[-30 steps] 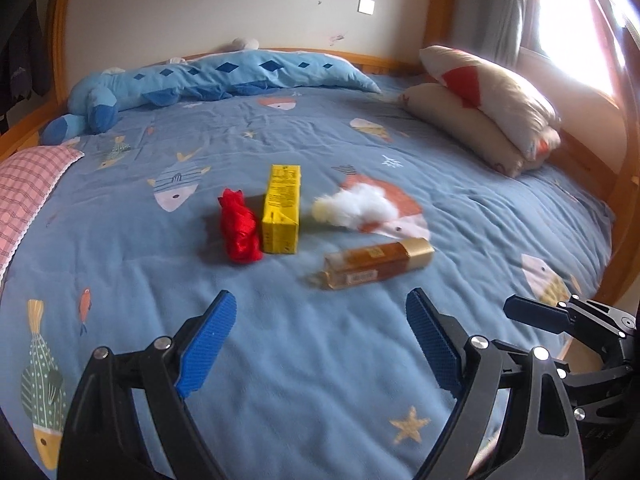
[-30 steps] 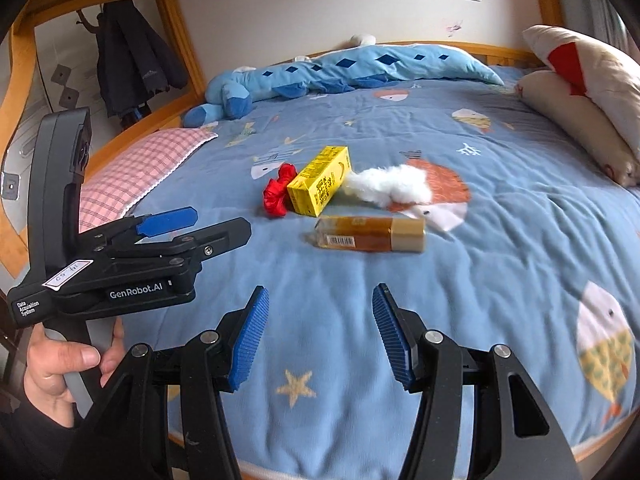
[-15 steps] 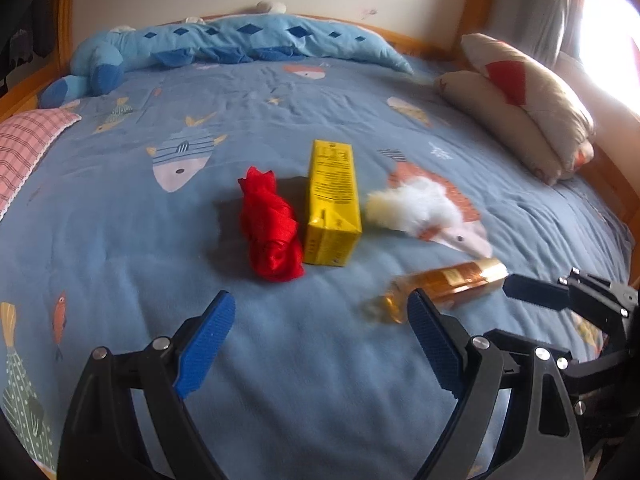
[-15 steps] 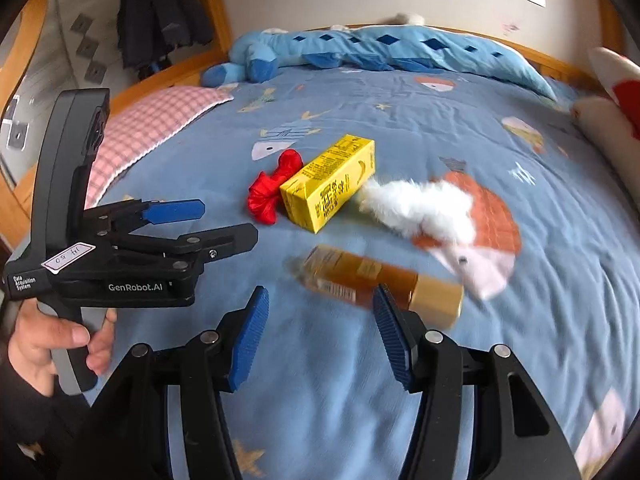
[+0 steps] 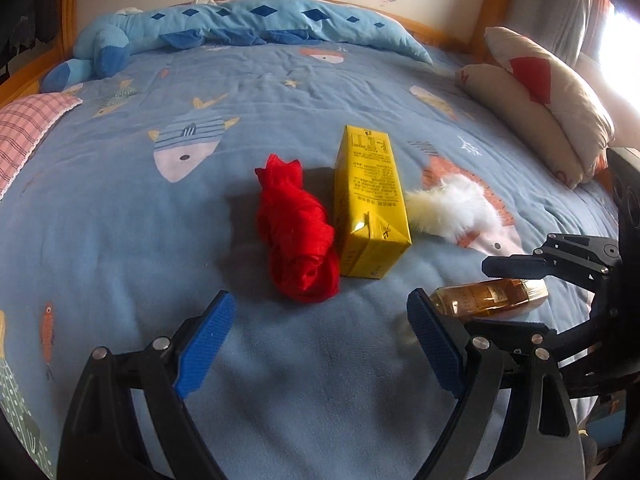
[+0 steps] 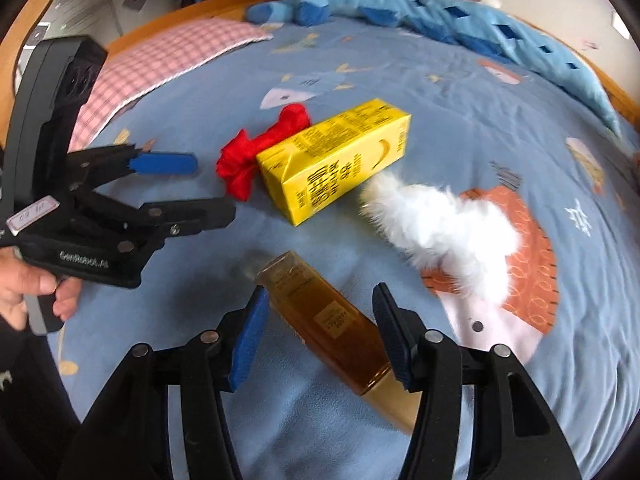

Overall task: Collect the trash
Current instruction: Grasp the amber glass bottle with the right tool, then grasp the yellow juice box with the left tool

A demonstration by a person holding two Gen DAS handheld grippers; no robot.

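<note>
Four items lie mid-bed on the blue fish-print blanket: a crumpled red cloth, a yellow drink carton on its side, a white fluffy tuft and an amber bottle. My left gripper hovers open just short of the red cloth, nothing between its blue pads. My right gripper is low over the bottle, open, its fingers straddling the bottle's body without pressing it.
A long blue plush toy lies along the far wall. A pink checked pillow sits at the left edge, and cream pillows with red patches at the right. A wooden bed frame rims the mattress. A hand holds the left gripper.
Both grippers have come forward and down toward the items. The right one has rolled and now has the amber bottle between its fingers; the left one has closed in on the red cloth.
</note>
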